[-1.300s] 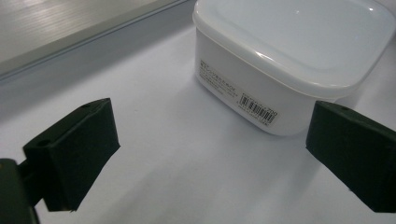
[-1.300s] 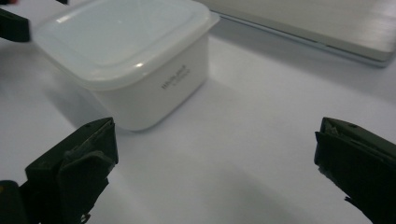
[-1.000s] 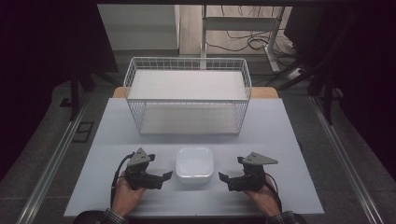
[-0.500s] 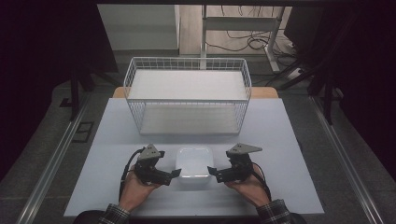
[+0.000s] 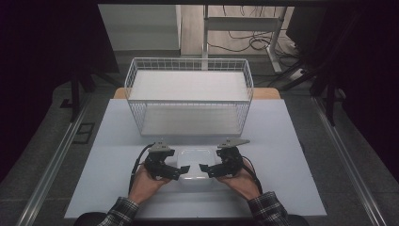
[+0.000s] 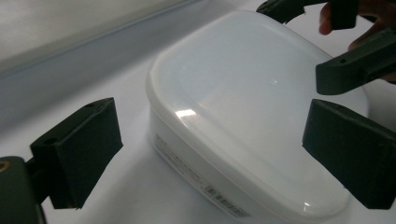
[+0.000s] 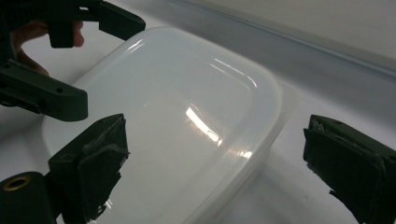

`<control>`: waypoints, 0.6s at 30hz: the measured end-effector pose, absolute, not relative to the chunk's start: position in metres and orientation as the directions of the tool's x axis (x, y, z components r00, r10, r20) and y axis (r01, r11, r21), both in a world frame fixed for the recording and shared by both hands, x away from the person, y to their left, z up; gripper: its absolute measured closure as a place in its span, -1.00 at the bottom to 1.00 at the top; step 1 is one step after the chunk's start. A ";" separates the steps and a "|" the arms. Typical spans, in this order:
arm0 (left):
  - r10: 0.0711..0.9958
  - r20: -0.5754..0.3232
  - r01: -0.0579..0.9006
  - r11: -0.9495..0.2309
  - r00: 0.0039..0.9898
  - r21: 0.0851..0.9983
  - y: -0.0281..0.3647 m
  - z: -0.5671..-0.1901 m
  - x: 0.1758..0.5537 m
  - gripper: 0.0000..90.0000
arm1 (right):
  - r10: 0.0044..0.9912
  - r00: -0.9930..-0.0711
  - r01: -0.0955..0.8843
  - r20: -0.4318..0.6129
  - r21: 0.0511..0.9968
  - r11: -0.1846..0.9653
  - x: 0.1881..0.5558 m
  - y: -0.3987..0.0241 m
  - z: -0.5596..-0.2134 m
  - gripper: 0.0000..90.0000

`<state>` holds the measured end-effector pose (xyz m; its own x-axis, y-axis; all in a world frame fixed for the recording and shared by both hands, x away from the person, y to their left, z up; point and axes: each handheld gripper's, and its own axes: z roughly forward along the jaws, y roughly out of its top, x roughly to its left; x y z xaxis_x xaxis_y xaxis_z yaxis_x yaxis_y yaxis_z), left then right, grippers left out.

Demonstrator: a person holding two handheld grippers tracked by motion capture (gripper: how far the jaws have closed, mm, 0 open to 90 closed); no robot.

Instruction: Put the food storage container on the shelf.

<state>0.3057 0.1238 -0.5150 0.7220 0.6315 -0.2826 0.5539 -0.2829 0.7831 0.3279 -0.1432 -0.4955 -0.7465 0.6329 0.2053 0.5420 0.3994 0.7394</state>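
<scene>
I am holding my left tongs (image 5: 181, 170) and my right tongs (image 5: 203, 168) low over the near part of the desk (image 5: 291, 150), one at each side of a white container (image 5: 193, 160) that is sitting flat on it, just in front of me and well short of the wire basket (image 5: 188, 94) standing farther back. The container is looking milky and translucent, a shallow rectangular box with broadly rounded corners and a smooth, slightly domed lid that is catching soft glints of light. In the left gripper view the lid's rim is overhanging the wall a little, and a small printed label (image 6: 205, 184) is running along the side wall, too fine for me to read. Both pairs of tongs are standing apart, their black jaws spread wide, with the container lying between and beyond them; I am not seeing any jaw pressing on the plastic. In the right gripper view the container's far corner is reaching out between my jaws, and my other tongs are showing beyond it.
</scene>
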 end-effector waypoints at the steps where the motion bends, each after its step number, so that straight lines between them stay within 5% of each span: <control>1: 0.622 -0.293 0.560 -0.287 0.726 0.778 0.124 -0.515 0.305 -0.91 | 0.631 -0.745 0.550 0.217 0.735 0.397 0.328 -0.144 -0.496 -0.84; 6: 0.575 -0.328 0.571 -0.310 0.749 0.760 0.119 -0.514 0.295 -0.76 | 0.596 -0.750 0.585 0.286 0.706 0.398 0.323 -0.147 -0.496 -0.73; 10: 0.576 -0.346 0.587 -0.305 0.741 0.750 0.122 -0.510 0.284 -0.38 | 0.615 -0.748 0.579 0.249 0.698 0.422 0.310 -0.147 -0.495 -0.84; 15: 0.608 -0.324 0.580 -0.284 0.725 0.763 0.128 -0.504 0.275 0.15 | 0.662 -0.726 0.564 0.187 0.712 0.419 0.299 -0.152 -0.482 -0.40; 18: 0.612 -0.356 0.606 -0.263 0.706 0.751 0.133 -0.503 0.271 0.23 | 0.697 -0.656 0.651 0.291 0.685 0.326 0.293 -0.162 -0.480 0.04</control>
<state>0.2710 0.1334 -0.5030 0.7064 0.6119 -0.3558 0.6059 -0.2628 0.7509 0.2929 -0.1621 -0.4796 -0.6556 0.6966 0.2914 0.6512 0.3262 0.6852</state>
